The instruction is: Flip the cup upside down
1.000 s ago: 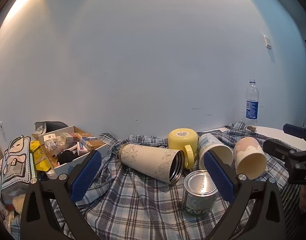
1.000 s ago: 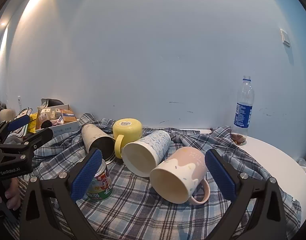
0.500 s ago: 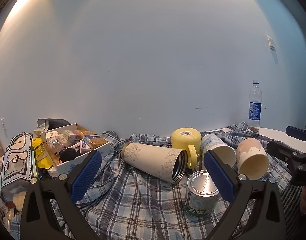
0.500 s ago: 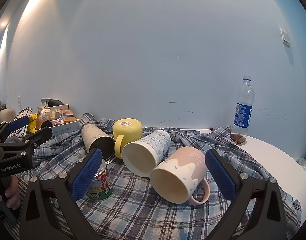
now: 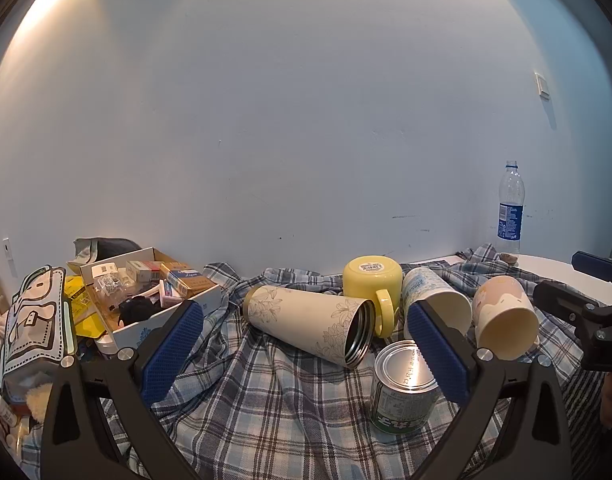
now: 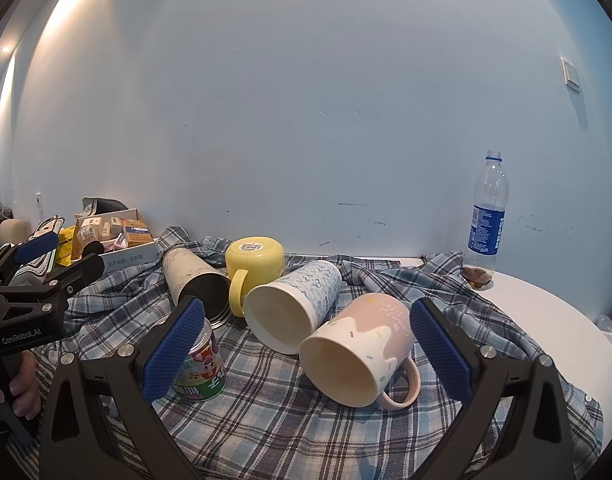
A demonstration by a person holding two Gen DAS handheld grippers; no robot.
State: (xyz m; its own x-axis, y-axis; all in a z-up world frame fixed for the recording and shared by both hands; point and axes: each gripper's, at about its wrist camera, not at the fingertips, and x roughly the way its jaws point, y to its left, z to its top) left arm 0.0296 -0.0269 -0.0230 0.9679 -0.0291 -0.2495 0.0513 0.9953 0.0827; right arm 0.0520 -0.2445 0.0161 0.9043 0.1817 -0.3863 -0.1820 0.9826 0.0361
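Lining up right gripper (image 6: 306, 340), spread wide and empty, around pink mug (image 6: 360, 354) body, clear of handle; left gripper (image 5: 306, 350) likewise gaping, idle.

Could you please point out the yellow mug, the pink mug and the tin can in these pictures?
yellow mug (image 6: 255, 255): right wrist view, upturned base with the sticker.
pink mug (image 6: 370, 322): right wrist view, outer side wall.
tin can (image 5: 404, 367): left wrist view, shiny top lid.

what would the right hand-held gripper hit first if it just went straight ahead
Probably the pink mug, lying on its side with its mouth toward the right hand-held gripper, between the open fingers. Depth is hard to judge through the fisheye.
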